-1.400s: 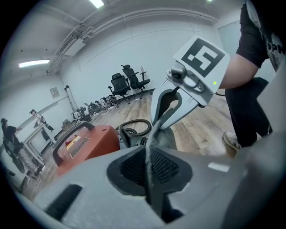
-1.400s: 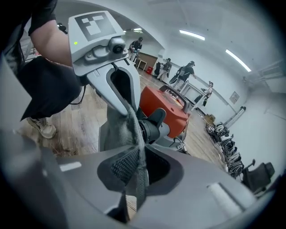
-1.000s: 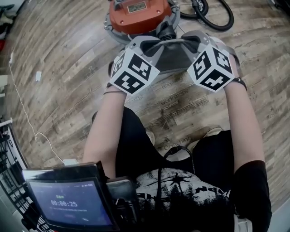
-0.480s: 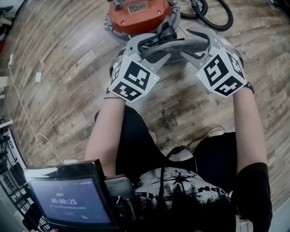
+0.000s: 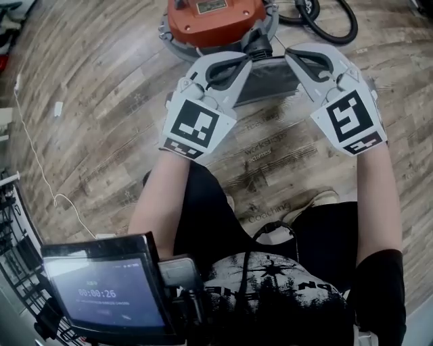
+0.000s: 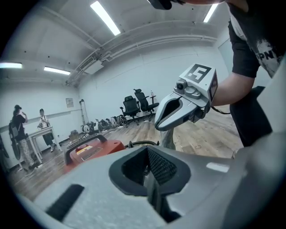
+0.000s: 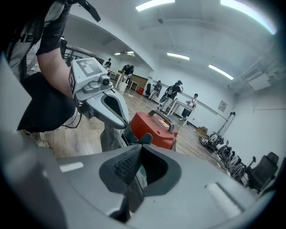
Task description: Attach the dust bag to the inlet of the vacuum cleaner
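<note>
Nearest the camera, a timer screen [image 5: 108,294] is seen at the person's lap. Just beyond, the left hand-held gripper [image 5: 249,59] and the right hand-held gripper [image 5: 292,55] are held out side by side above the wooden floor [image 5: 101,128]. Both sets of jaws have just been closing and are now seen fully together. Each appears to be pinched on an upper corner of the grey dust bag [image 5: 270,82], which is hung between the two tips. Further on, the orange vacuum cleaner [image 5: 215,20] is stood on the floor, with its black hose [image 5: 335,27] curled behind. The bag is judged picked up and brought near the machine, but not yet attached. The inlet cannot be made out with certainty, so lining-up and pushing-on are left to be done.
</note>
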### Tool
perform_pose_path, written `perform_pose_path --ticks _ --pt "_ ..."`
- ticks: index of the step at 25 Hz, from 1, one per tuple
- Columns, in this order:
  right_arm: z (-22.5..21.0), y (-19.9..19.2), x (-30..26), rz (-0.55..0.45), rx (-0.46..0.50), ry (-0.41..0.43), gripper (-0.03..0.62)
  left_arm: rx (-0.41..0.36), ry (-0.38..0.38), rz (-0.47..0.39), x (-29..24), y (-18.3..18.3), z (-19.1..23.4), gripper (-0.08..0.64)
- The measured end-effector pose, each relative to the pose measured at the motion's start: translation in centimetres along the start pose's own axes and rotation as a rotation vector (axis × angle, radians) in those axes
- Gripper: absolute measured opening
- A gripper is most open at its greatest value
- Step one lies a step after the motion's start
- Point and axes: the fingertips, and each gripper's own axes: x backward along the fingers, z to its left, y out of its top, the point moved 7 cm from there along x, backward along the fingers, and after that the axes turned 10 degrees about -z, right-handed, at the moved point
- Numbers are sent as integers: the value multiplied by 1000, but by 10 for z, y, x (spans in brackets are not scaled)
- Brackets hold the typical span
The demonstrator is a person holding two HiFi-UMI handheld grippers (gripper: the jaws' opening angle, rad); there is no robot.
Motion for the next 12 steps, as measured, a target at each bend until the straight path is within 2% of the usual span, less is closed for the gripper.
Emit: perform_pose_path --ticks 7,10,12 --pt "0 -14 -14 -61 -19 79 5 62 -7 -27 -14 -7 6 2" --pt "-16 -6 -14 -90 16 112 5 64 -2 -20 -18 -2 8 2" --pt "-25 1 -7 -121 20 120 5 30 -10 1 -15 7 12 2"
